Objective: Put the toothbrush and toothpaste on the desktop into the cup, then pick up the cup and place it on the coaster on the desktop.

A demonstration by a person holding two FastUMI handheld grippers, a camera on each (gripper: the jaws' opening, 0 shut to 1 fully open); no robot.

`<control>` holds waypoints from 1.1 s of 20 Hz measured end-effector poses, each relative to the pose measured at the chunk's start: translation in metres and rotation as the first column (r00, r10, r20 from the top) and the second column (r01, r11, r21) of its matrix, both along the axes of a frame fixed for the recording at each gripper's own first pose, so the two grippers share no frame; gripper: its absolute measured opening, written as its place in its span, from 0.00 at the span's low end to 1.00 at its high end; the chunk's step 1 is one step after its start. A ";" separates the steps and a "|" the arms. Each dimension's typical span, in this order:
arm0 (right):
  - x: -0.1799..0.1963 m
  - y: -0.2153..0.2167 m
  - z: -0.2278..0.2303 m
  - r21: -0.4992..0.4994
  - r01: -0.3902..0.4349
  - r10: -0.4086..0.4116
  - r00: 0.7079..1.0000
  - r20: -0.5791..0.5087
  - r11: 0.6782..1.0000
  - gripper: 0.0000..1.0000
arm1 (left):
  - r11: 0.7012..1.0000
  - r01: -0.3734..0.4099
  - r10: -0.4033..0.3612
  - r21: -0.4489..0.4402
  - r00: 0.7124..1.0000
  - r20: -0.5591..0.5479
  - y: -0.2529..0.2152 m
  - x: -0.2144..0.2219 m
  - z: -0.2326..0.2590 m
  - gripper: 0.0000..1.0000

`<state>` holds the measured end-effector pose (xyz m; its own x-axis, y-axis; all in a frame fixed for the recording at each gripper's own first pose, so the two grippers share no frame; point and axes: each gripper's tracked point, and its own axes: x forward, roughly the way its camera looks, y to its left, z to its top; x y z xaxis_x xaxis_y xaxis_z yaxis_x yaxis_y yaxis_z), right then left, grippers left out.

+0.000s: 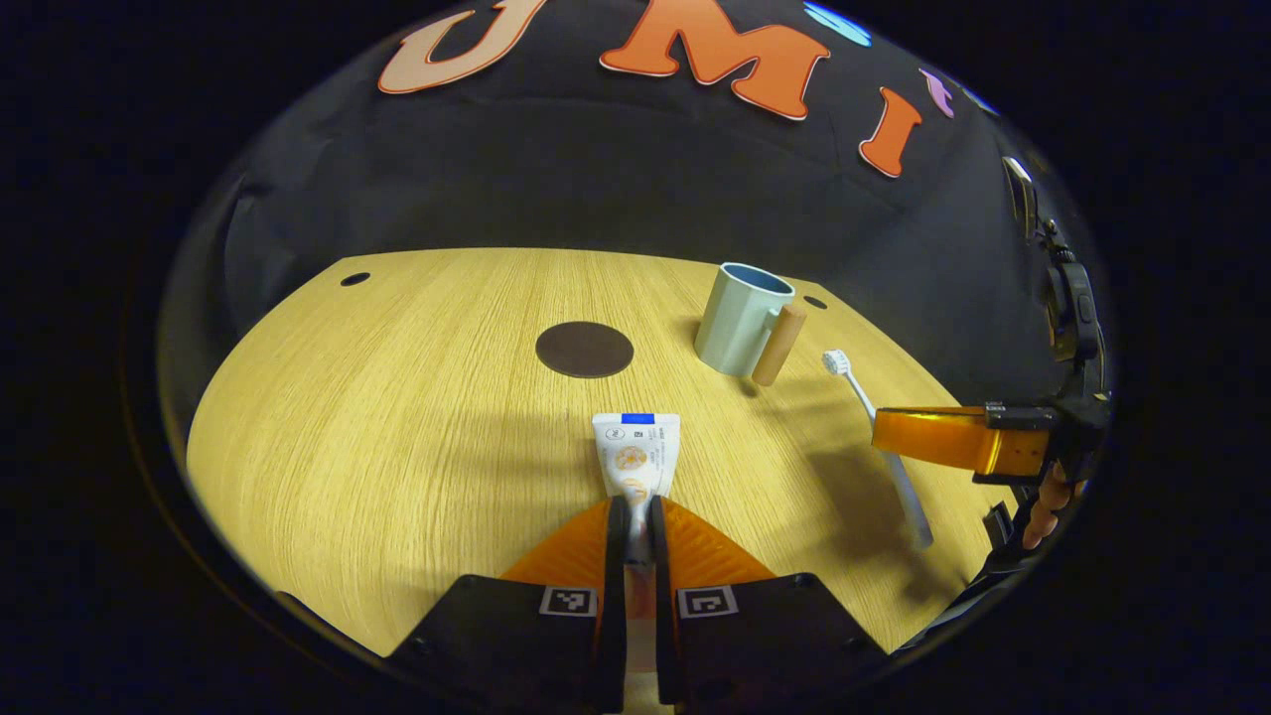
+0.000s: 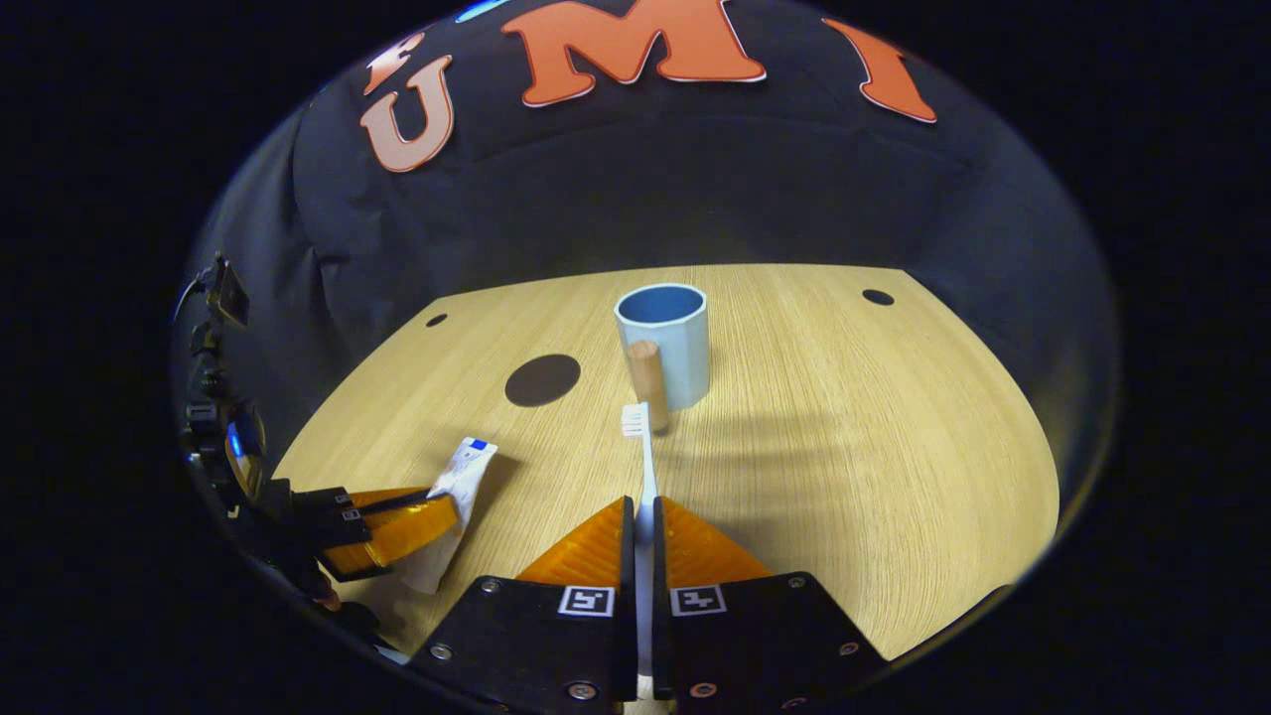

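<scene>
In the left gripper view, my left gripper (image 1: 635, 511) is shut on the cap end of a white toothpaste tube (image 1: 636, 452), which points away over the wooden table. Beyond it lie a dark round coaster (image 1: 584, 350) and a pale blue cup (image 1: 740, 318) with a wooden handle, standing upright. To the right, my right gripper (image 1: 884, 432) is shut on a white toothbrush (image 1: 909, 497). In the right gripper view, the right gripper (image 2: 642, 511) holds the toothbrush (image 2: 645, 452) with its bristles toward the cup (image 2: 663, 343). The coaster (image 2: 542, 380), toothpaste (image 2: 462, 482) and left gripper (image 2: 447, 508) are at the left.
The wooden table (image 1: 397, 417) has small dark holes near its far corners (image 1: 354, 279). Black cloth walls close the booth behind the table. A hand (image 1: 1043, 511) holds the right gripper at the table's right edge. Open tabletop (image 2: 874, 447) lies to the right of the cup.
</scene>
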<state>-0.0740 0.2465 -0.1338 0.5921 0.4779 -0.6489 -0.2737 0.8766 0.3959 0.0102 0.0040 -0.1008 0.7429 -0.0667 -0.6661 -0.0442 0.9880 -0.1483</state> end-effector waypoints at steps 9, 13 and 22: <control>0.045 0.005 0.051 0.089 0.024 -0.035 0.992 0.125 0.996 0.07 | 1.000 -0.007 0.006 0.013 0.999 0.053 0.007 0.006 0.019 0.16; 0.078 0.011 0.075 0.108 0.022 -0.042 0.980 0.193 0.994 0.06 | 1.000 -0.017 0.016 0.011 0.996 0.083 0.009 0.015 0.029 0.16; 0.135 0.021 0.110 0.187 0.031 -0.094 0.937 0.336 0.982 0.06 | 0.998 0.001 0.010 -0.056 0.982 0.190 0.001 0.021 0.049 0.16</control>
<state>0.0610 0.2671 -0.0242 0.7952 0.5206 -0.3108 -0.3668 0.8213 0.4370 0.0316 0.0050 -0.0518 0.8559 -0.0957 -0.5083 -0.0146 0.9778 -0.2088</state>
